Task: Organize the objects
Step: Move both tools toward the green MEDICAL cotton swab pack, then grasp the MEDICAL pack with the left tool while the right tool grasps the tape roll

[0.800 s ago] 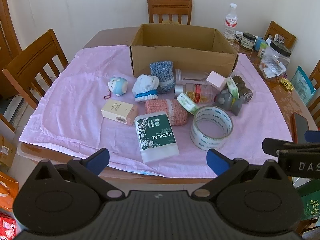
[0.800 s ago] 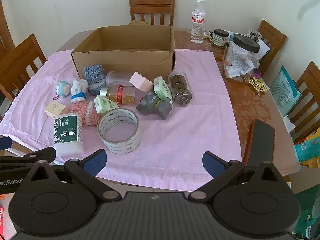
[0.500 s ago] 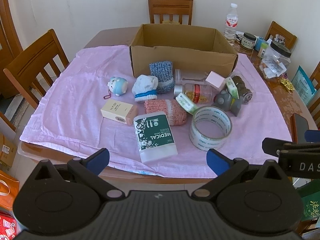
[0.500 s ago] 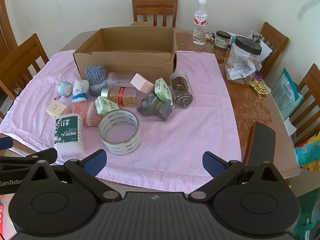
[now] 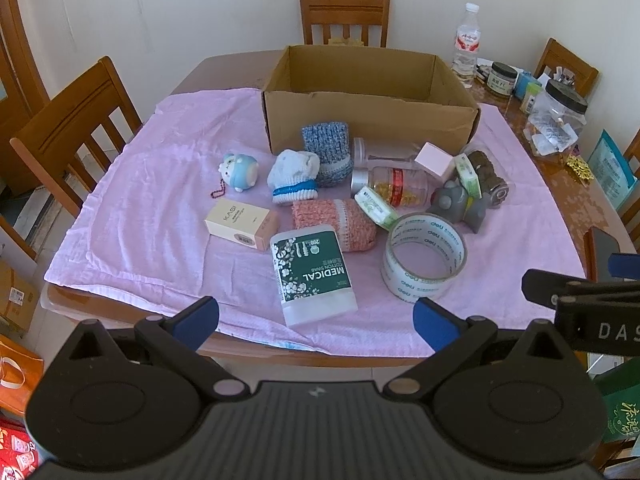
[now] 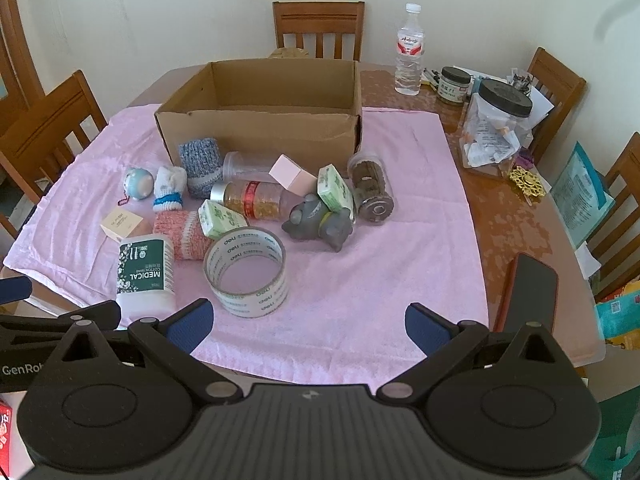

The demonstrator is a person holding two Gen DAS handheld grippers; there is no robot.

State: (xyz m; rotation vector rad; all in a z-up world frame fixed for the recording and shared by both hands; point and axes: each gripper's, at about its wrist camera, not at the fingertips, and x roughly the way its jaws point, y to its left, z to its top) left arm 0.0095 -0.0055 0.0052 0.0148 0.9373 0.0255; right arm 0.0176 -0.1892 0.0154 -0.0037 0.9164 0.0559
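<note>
Glossy clear tape ring point(image 6: 246, 276) lies on wrinkled pink cloth point(image 6: 360, 280).

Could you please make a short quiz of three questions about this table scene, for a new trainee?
1. True or false: the cardboard box already holds the tape roll.
2. Which item lies nearest the left gripper? A) cotton swab box B) water bottle C) grey toy
3. Fill in: both the left gripper and the right gripper are ____, holding nothing.

Key:
1. False; the roll lies on the pink cloth, in front of the box.
2. A
3. open
</note>
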